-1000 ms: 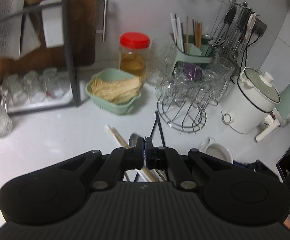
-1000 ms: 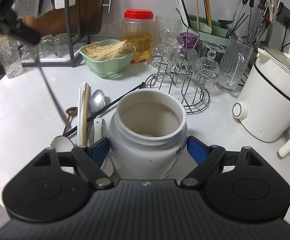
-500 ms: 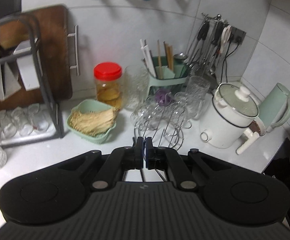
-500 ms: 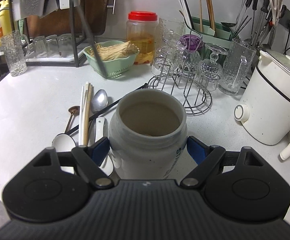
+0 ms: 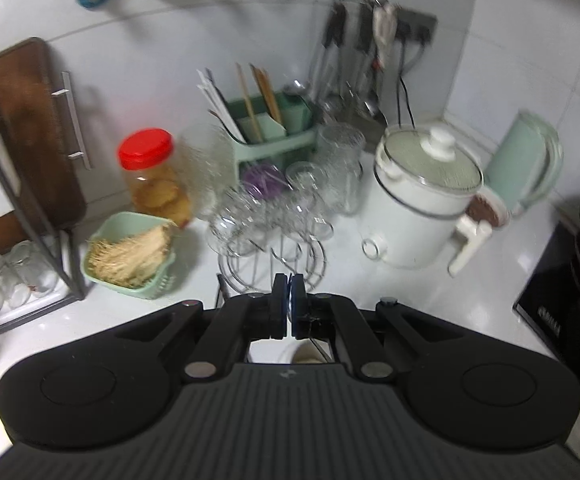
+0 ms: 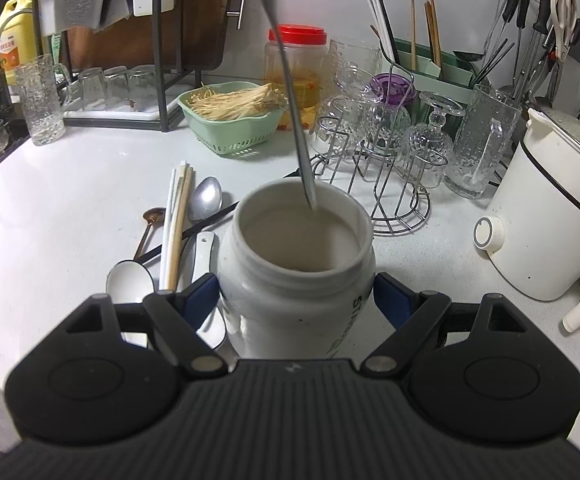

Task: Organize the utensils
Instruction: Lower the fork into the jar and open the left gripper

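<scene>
Desk: we see a white desk (image 6: pixel 70 208) crowded along its back edge with a white electric cooker with a glass lid (image 6: pixel 550 216), a wire stand of upturned glasses (image 6: pixel 386 148) and a pale green basket of thin noodles (image 6: pixel 230 120).
Right gripper pose: our right gripper (image 6: pixel 296 304) points down at a slant toward the desk, level across the frame, its fingers (image 6: pixel 200 294) spread wide and pressing on both sides of a white wide-mouthed ceramic jar (image 6: pixel 296 272).
Jar: it stands upright on the desk just in front of us, mouth up, its inside bare as far as we can see.
Left gripper pose: our left gripper (image 5: pixel 289 300) is tilted down over the desk, fingers (image 5: pixel 279 304) pressed together; what they pinch we cannot tell from its own view.
Long utensil: a thin metal handle (image 6: pixel 290 96) comes down from the top of the right view, long axis nearly vertical and leaning slightly, its lower end inside the jar's mouth near the back rim.
Loose utensils: left of the jar lie white and wooden chopsticks (image 6: pixel 176 232), long axis running away from us, a steel spoon (image 6: pixel 205 203), a small brown spoon (image 6: pixel 150 228) and a white ceramic spoon (image 6: pixel 130 278).
View differences: only the right view shows the jar whole, the handle and the loose utensils; only the left view, blurred, shows a pale green kettle (image 5: pixel 524 168).
</scene>
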The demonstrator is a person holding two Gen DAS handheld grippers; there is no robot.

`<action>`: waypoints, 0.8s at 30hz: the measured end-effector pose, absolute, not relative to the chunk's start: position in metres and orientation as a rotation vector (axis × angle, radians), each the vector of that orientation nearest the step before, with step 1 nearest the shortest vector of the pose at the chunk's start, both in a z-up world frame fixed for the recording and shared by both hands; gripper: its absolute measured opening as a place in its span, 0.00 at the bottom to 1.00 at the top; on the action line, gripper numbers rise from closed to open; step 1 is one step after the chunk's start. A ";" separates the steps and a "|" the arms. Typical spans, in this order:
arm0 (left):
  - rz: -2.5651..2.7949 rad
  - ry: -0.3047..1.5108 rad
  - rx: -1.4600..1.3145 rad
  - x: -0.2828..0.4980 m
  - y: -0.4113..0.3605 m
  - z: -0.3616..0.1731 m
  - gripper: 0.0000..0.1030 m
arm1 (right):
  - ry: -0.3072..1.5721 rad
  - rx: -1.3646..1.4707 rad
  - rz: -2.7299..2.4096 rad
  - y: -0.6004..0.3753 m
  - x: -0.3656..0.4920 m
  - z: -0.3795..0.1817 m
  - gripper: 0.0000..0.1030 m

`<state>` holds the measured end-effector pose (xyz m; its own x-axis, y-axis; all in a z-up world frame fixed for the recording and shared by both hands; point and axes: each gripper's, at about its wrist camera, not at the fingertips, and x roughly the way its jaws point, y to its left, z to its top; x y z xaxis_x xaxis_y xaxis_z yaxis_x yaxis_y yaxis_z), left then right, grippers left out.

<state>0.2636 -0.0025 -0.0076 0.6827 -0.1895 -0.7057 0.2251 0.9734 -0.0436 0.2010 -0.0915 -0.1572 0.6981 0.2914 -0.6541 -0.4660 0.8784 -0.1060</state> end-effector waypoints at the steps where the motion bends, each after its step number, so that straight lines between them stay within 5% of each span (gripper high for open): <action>1: -0.241 0.797 0.060 0.265 -0.007 -0.012 0.02 | 0.676 -0.274 0.431 -0.092 0.201 -0.157 0.84; 24: -0.369 1.004 0.147 0.284 -0.045 -0.071 0.03 | 0.655 -0.285 0.463 -0.095 0.202 -0.158 0.84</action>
